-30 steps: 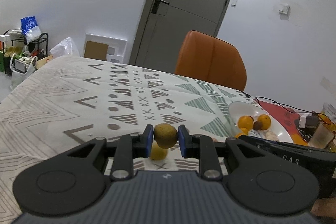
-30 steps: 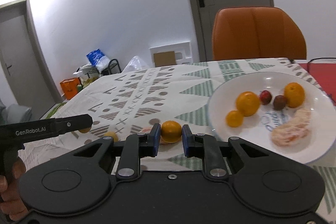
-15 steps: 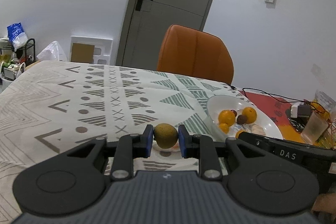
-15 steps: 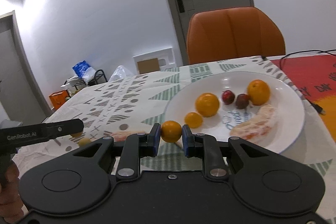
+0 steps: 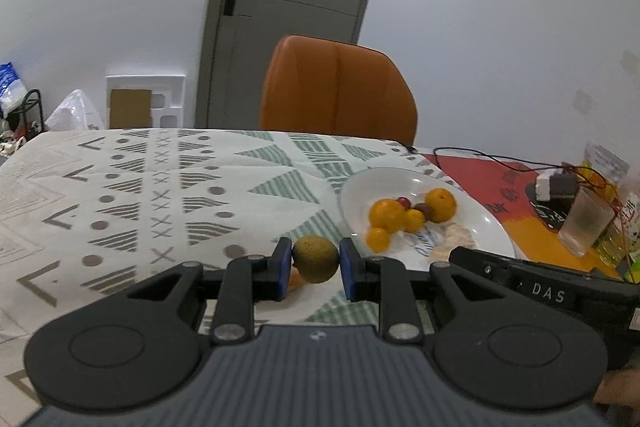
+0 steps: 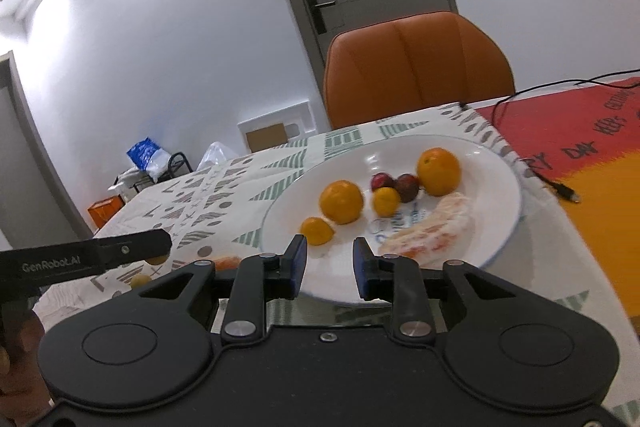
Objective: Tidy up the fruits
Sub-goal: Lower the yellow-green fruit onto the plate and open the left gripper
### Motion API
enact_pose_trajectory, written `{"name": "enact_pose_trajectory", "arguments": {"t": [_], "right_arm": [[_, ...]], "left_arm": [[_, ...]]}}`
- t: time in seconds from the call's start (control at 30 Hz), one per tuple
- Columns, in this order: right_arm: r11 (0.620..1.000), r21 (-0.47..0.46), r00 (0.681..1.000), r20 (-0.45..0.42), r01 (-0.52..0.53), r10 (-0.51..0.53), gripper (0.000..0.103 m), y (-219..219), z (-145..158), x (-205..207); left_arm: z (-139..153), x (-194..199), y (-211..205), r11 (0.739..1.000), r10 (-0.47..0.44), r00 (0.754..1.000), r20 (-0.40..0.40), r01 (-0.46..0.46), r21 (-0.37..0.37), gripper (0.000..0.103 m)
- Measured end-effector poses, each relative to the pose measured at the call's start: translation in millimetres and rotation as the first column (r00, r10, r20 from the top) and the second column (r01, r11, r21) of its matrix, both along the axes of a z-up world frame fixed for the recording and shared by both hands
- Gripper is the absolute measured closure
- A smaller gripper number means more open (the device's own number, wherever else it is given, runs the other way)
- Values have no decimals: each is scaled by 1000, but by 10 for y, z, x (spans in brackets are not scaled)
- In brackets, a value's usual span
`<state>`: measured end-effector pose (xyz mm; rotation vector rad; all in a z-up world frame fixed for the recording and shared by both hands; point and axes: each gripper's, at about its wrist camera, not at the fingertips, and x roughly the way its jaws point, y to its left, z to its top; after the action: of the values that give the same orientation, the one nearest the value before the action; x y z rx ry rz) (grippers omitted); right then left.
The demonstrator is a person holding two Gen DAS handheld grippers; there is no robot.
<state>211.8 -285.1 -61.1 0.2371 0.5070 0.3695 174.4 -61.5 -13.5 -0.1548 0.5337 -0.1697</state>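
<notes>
My left gripper [image 5: 314,254] is shut on a yellow-green round fruit [image 5: 316,262], held just above the patterned tablecloth [image 5: 160,187], left of the white plate [image 5: 360,183]. My right gripper [image 6: 329,259] hangs over the near rim of that plate [image 6: 512,187]; its jaws are opening and nothing is between them. On the plate lie two big oranges [image 6: 341,201], two small oranges [image 6: 316,230], two dark red plums [image 6: 406,187] and peeled citrus segments [image 6: 432,231]. The small orange [image 6: 386,201] beside the plums looks blurred. The left gripper's side [image 6: 100,251] shows at the left.
An orange chair [image 5: 338,87] stands behind the table. A red-orange mat [image 6: 580,147] with a black cable lies right of the plate, with a glass [image 5: 586,223] and small items beyond. A yellow fruit [image 6: 140,281] and an orange piece [image 6: 226,261] lie on the cloth.
Both grippers moved right towards the plate. The right gripper's jaws parted and the small orange it held now lies on the plate by the plums. The left still grips its fruit.
</notes>
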Motion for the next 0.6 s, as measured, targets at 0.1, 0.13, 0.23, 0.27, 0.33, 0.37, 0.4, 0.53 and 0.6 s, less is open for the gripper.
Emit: {"name": "enact_pose_trajectory", "arguments": {"t": [0.1,0.13,0.23,0.27,0.33,0.37,0.4,0.53,0.6], "right_arm": [[1000,13,1000,4,15,-15,76,-114,1,-13],[1000,17,1000,4,19,-19,76,-145,1,-18],[999,26,1000,3,30,-30,76,-238,-8,-34],[999,28,999,3,33,-33,76,-270,-13,-39],[999,32,999,2,41,-41,76,-325,-18,-55],[998,35,999,1,45,-45,76,-355,-23,-59],[998,37,999,1,50,-50,76,-384,-27,-60],[997,45,998,5,66,-67,76,-501,-21,-76],[996,51,997,7,77,-78,76,-564,-17,-88]], "left_arm": [[2,43,-117,1000,-21,1000,-4,21,13,79],[5,62,-159,999,-28,1000,-5,28,16,79],[13,109,-275,999,-47,999,-5,47,26,79],[13,124,-314,998,-53,999,-4,53,30,79],[9,155,-383,997,-64,998,-6,64,35,79],[5,170,-417,997,-68,998,-8,69,37,79],[0,187,-448,996,-73,997,-10,73,40,79],[-12,256,-592,994,-96,995,-19,97,51,79],[2,287,-664,992,-107,994,-19,108,58,79]]}}
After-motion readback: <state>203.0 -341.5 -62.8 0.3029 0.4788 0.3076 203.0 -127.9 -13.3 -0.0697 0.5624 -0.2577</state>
